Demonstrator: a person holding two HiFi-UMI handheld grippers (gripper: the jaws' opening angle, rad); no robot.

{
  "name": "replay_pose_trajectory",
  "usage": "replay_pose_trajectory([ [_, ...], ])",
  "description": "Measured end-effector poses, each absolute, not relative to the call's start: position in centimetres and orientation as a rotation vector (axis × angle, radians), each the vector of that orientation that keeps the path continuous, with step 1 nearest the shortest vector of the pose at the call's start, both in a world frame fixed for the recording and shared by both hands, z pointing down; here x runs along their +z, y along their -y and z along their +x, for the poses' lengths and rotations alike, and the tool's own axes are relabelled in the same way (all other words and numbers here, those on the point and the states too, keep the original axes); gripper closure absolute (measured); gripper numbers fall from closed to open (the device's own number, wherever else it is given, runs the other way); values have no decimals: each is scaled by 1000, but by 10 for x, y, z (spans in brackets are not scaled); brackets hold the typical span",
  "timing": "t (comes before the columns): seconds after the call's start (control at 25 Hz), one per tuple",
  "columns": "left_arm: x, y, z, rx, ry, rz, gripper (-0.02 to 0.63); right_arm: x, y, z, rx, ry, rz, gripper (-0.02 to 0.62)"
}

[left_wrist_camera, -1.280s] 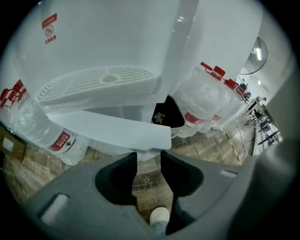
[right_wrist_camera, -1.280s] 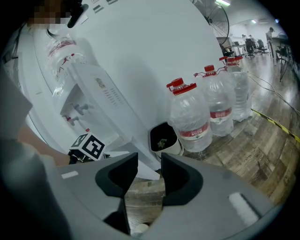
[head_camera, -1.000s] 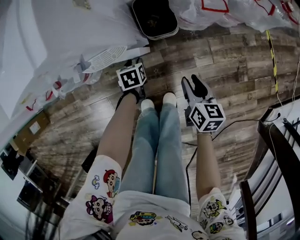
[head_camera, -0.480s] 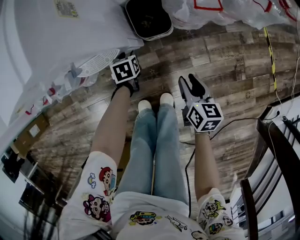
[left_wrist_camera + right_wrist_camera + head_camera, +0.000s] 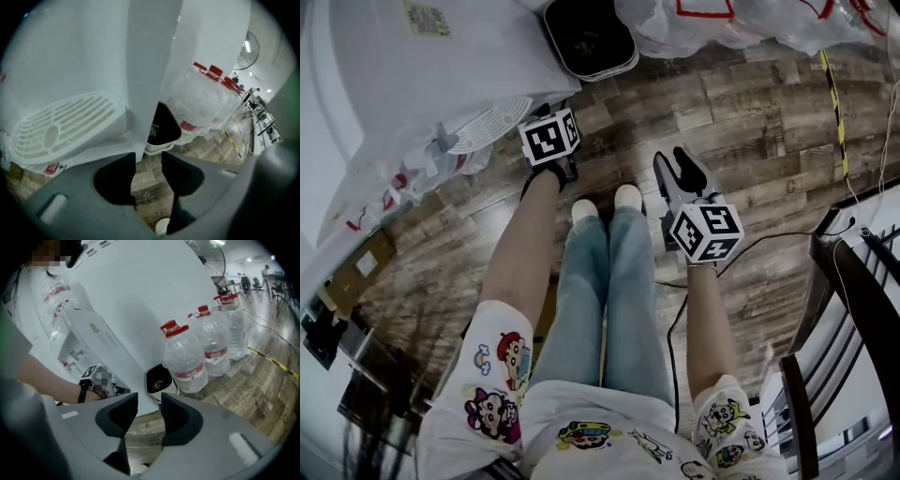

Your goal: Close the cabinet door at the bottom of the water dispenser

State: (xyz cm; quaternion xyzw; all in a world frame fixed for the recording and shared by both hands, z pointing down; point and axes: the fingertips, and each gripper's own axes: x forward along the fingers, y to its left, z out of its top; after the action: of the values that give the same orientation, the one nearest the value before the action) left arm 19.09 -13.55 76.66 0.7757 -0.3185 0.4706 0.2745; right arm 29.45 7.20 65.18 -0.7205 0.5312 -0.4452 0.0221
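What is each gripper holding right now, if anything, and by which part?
Nothing is held. The left gripper is open beside the edge of the white cabinet door, not clamping it. The right gripper is open and empty.

Dispenser body (image 5: 140,296) = smooth glossy white plastic, drip grille (image 5: 65,124) matt white plastic, floor (image 5: 750,122) rough-look wood-grain planks, water jugs (image 5: 185,359) clear glossy plastic, jeans (image 5: 609,281) denim cloth.

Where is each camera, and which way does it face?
Left gripper view: on the left gripper, facing the water dispenser; jaws, just opened wider, empty.
Right gripper view: on the right gripper, facing dispenser and bottles; open jaws, left arm show.
Head view: on the head, steeply down at the floor; legs, arms, both grippers show.
All three share the bin.
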Motion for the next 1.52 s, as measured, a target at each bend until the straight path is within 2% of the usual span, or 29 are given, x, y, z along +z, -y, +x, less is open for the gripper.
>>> replay_pose_trajectory([
  [0.28,733,108,188,1249,818,2098,436,618,-79,297,-1336,-1659,-2270,445],
  [0.6,661,64,176,1193,725,2150,436,537,-91,293,-1222,-1682,-2338,445],
  [1.0,522,46,168,1029,651,2297,437,420,-99,274,-1032,-1760,-2368,445],
  [1.52,342,35,147,659,543,2460,437,271,-87,252,-753,-1915,-2321,445],
])
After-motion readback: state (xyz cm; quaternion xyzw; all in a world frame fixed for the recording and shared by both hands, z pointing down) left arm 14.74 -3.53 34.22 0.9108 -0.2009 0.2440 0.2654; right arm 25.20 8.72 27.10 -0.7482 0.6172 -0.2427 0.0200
